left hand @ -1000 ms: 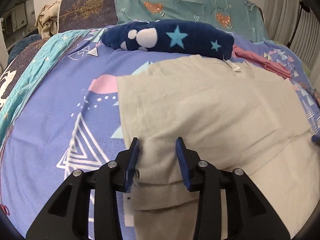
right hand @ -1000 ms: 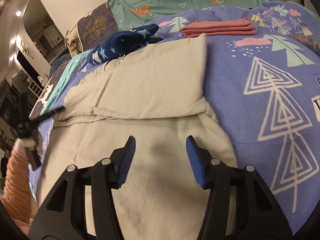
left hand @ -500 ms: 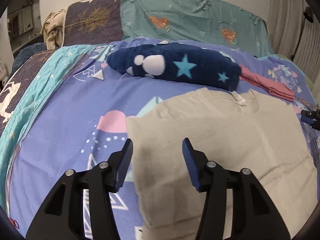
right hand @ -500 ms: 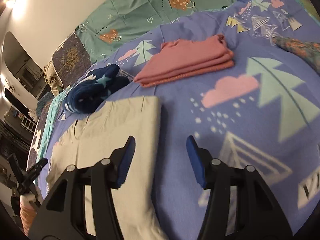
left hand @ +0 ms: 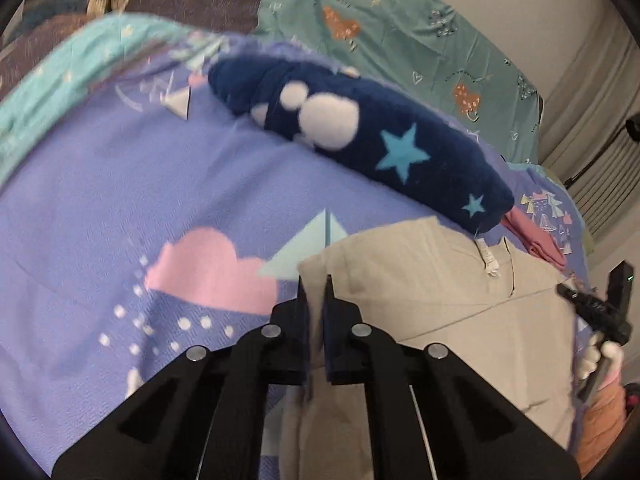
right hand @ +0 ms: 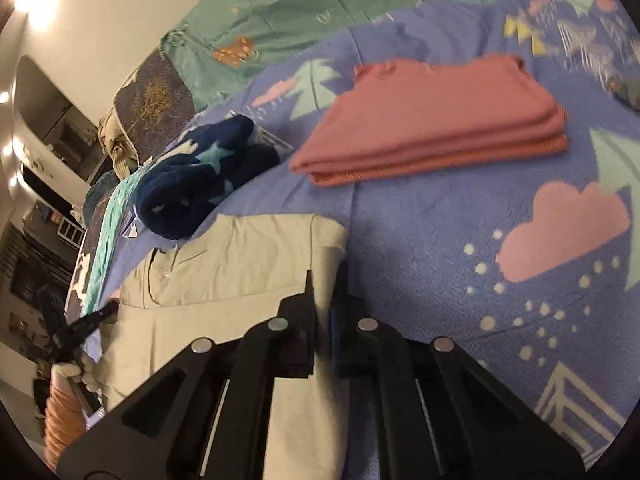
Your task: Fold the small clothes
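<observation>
Since half a second ago, both pairs of jaws have been closed from wide apart to a narrow gap over the far corners of the beige shirt (left hand: 440, 320). It lies partly folded on the bed (left hand: 100, 200), just below the navy star blanket (left hand: 360, 136). The left hand-held gripper (left hand: 314, 284) is pinched on the left corner, and the right hand-held gripper (right hand: 322, 280) on the right edge. The fold is judged to be about to be drawn toward the near hem. Both corners should be lifted together and kept level, so that no slack is gathered between them. The folded pink cloth (right hand: 432, 120) lies well apart and should be left undisturbed.
</observation>
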Motion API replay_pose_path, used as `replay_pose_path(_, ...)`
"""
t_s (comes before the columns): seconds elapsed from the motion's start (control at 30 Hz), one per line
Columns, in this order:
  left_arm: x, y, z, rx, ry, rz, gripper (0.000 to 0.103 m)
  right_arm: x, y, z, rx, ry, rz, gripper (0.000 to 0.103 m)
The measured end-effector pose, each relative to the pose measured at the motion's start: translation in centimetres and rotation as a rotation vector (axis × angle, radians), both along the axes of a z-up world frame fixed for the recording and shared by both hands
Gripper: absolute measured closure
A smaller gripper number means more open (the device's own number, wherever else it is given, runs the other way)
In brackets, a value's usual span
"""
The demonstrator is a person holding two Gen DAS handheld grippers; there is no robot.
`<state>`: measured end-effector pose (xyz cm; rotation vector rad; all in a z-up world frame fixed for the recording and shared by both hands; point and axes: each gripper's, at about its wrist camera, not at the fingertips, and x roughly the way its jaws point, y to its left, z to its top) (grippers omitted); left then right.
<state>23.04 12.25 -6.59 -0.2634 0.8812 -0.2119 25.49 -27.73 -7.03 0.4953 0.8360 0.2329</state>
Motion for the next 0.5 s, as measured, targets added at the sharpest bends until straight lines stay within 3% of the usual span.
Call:
replay_pose_path(0.13,-0.8,-0.9,4.1,0.023,-0.116,-0.004,0.098,-0.8,0.5,3.7,-0.028,-0.101,0.009,0.099)
replay_pose_path(0.3,-1.5,-4.0,8.5,0.199,-0.268,-0.034,0.098,-1.2,1.2,8.3,-0.130,-0.201,-0.006,0.099)
replay_pose_path(0.4,-0.2,-5.2,7.3,0.296,-0.258,-0.027,0.098,0.0,0.9,7.4,-0.197,-0.154,-0.042,0.098)
replay_pose_path(0.43,0.5,-5.6,5.6,0.348,-0.217,-0.018,0.098,0.9,1.0,5.9,-0.250,-0.108,-0.053,0.098)
replay_pose_path(0.5,1.8,-5.7,1.8,0.415,-0.107,-0.019,0.097,2.3,1.0,2.1,-0.310,0.040,-0.073,0.087)
